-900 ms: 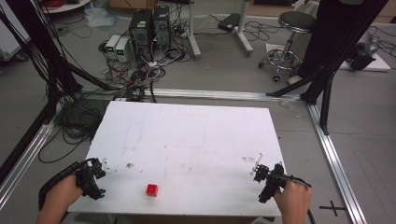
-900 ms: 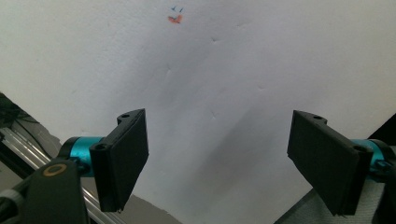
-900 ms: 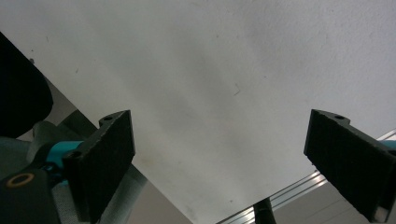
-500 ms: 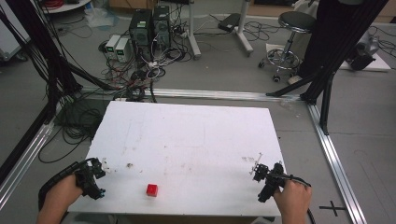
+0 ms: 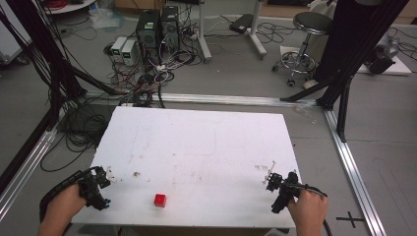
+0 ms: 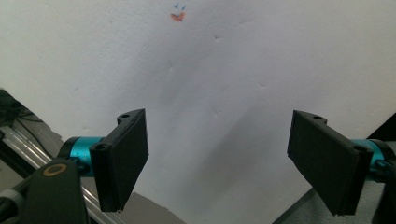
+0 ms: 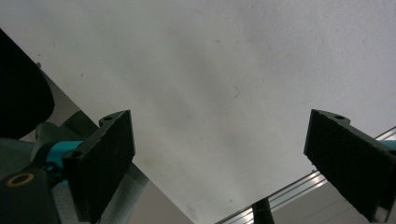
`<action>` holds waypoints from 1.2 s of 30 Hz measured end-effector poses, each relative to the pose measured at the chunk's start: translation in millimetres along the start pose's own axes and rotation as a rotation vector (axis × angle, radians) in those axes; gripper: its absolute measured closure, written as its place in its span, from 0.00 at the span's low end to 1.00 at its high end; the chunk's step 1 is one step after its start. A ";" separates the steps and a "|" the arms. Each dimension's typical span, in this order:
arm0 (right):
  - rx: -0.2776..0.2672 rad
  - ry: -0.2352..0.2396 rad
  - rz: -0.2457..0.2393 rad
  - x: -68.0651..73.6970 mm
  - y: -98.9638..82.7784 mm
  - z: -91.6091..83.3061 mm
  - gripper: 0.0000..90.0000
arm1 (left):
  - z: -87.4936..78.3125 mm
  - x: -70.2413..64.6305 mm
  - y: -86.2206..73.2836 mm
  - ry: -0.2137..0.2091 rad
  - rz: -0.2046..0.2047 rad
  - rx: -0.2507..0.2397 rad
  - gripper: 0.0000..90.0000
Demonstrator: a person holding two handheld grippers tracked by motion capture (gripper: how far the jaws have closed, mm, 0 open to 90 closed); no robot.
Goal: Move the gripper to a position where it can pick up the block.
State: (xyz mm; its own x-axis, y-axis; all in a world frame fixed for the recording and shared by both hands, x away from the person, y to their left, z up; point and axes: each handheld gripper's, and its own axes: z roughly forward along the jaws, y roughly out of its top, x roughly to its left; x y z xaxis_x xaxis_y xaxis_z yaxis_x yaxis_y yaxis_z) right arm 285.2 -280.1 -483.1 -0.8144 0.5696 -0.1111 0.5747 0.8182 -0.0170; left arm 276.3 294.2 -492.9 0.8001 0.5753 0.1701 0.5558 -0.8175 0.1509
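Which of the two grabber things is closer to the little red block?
The left gripper, near the table's left front corner. The red block sits left of the table's middle, so the right gripper, near the other front corner, is clearly farther away.

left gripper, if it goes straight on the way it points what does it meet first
Probably just the bare white table top: the left gripper is open, angled down at it, nothing between its jaws. The red cube sits off to the side.

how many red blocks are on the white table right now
1: the red block sits near the table's front edge, between the left gripper and right gripper, closer to the left.
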 end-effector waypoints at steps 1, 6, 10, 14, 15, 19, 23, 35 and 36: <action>0.001 -0.001 -0.001 0.1 0.1 0.1 0.09 | 0.0 0.2 -0.4 -0.001 -0.003 0.000 0.23; -0.004 0.002 0.002 -0.1 -0.9 1.2 0.09 | 0.3 -0.1 -0.2 0.003 -0.001 -0.002 0.23; -0.008 0.003 0.013 -0.3 -3.4 1.3 0.09 | 1.2 -1.5 1.0 -0.005 0.010 -0.007 0.23; -0.007 0.005 0.012 -0.4 -4.4 2.2 0.09 | 0.4 -1.9 5.5 -0.011 0.038 0.000 0.23; -0.009 0.006 0.012 -0.4 -4.8 2.2 0.09 | -0.2 -2.1 7.0 -0.011 0.044 -0.002 0.23; -0.024 0.005 0.022 -0.9 -7.5 -0.9 0.09 | -2.6 -0.8 12.8 -0.021 0.077 -0.019 0.23; -0.033 0.002 0.023 -1.7 -8.5 -3.3 0.09 | -5.5 -1.0 20.6 -0.054 0.134 -0.039 0.23; -0.052 0.005 0.025 -1.2 -10.5 -7.7 0.09 | -14.4 -4.8 41.2 -0.035 0.292 -0.032 0.23; -0.056 0.001 0.024 -1.5 -11.2 -7.9 0.09 | -15.3 -5.6 43.1 -0.032 0.312 -0.033 0.23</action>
State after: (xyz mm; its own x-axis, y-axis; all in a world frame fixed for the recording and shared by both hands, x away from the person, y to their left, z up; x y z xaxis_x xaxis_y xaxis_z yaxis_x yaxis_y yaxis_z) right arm 279.4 -289.5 -474.9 -0.8002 0.5896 -0.1093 0.5890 0.8071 0.0417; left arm 292.3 256.1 -472.4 0.9379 0.2953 0.1820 0.2752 -0.9529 0.1279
